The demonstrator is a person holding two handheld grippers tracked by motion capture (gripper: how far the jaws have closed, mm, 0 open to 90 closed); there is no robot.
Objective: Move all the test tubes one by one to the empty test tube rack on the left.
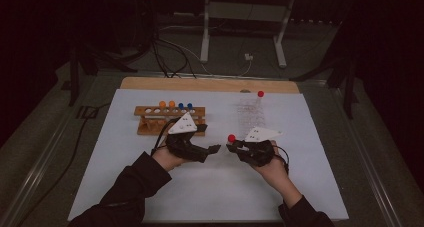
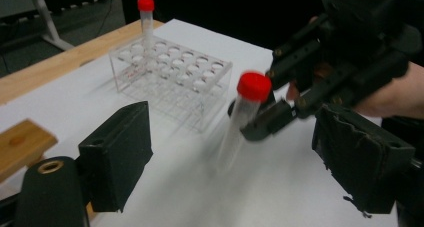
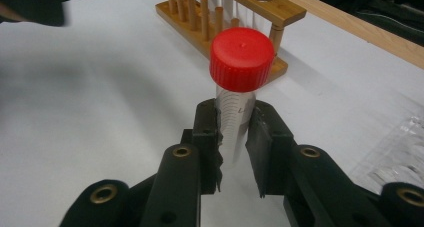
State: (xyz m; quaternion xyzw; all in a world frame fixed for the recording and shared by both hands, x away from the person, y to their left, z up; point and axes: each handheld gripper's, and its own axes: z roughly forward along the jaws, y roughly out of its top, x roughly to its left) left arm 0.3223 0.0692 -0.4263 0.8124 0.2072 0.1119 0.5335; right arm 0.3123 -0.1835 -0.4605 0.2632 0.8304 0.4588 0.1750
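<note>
My right gripper [image 3: 235, 137] is shut on a clear tube with a red cap [image 3: 242, 58], gripping the tube just below the cap. From above, that tube [image 1: 231, 138] sits at the tip of the right gripper [image 1: 231, 146], near the middle of the white mat. My left gripper [image 1: 216, 148] points toward it from the left. In the left gripper view its jaws [image 2: 240, 159] stand wide apart with nothing pressed between them. The held tube [image 2: 240, 117] shows blurred just ahead of them, in the right gripper [image 2: 270, 122].
A wooden rack [image 1: 170, 119] with orange- and blue-capped tubes stands at the back left. A clear plastic rack [image 2: 172, 77] at the back right holds one red-capped tube [image 2: 146, 17]. A white mat [image 1: 210, 187] covers the table.
</note>
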